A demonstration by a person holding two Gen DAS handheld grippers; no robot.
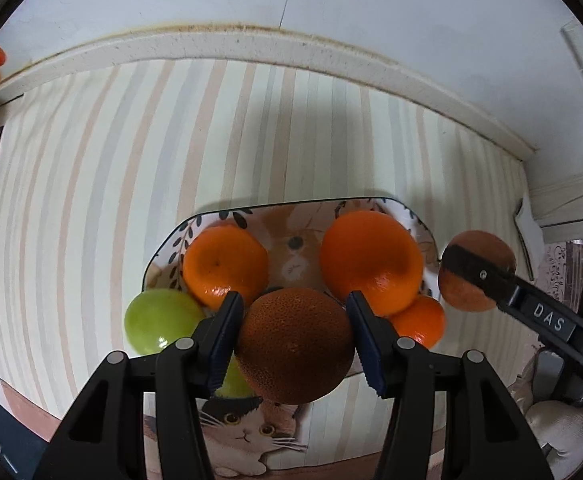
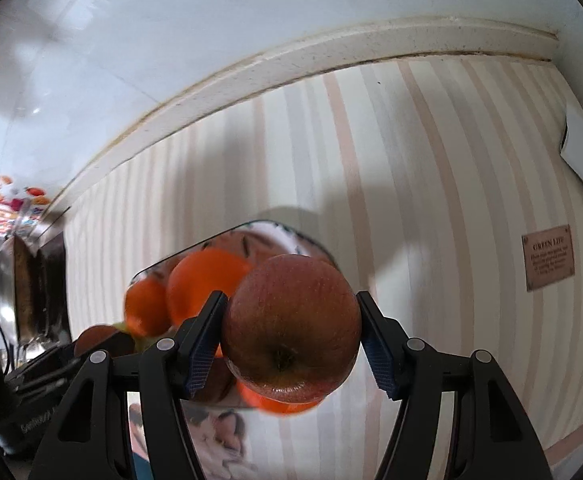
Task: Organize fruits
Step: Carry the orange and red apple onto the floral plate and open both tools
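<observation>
1. Between the blue pads of the left claw (image 1: 294,332), in the left wrist view, sits a dark, rough-skinned orange (image 1: 294,346), pinched on both sides and held over the near edge of a cat-patterned plate (image 1: 251,436).
2. On the plate behind it lie a bright orange (image 1: 225,266) at the left and a bigger orange (image 1: 371,260) at the right, with a small tangerine (image 1: 421,320) tucked just below the bigger one.
3. A green apple (image 1: 159,320) rests at the plate's left edge, touching the left finger's side of the scene.
4. At the right, the right claw (image 1: 479,276) grips a red apple (image 1: 477,240) just beside the plate's right rim.
5. The plate stands on a table (image 1: 91,200) covered with a pale striped cloth.
6. From the right wrist view, the right claw (image 2: 291,332) is closed on the red apple (image 2: 291,328), its dimpled end facing the camera, both pads pressed against its sides.
7. Behind the apple, blurred, the plate (image 2: 195,252) carries two oranges (image 2: 203,284).
8. At the lower left the left claw (image 2: 51,376) shows with the dark orange (image 2: 99,338) in it.
9. A brown label (image 2: 547,258) is fixed to the striped cloth at the right.
</observation>
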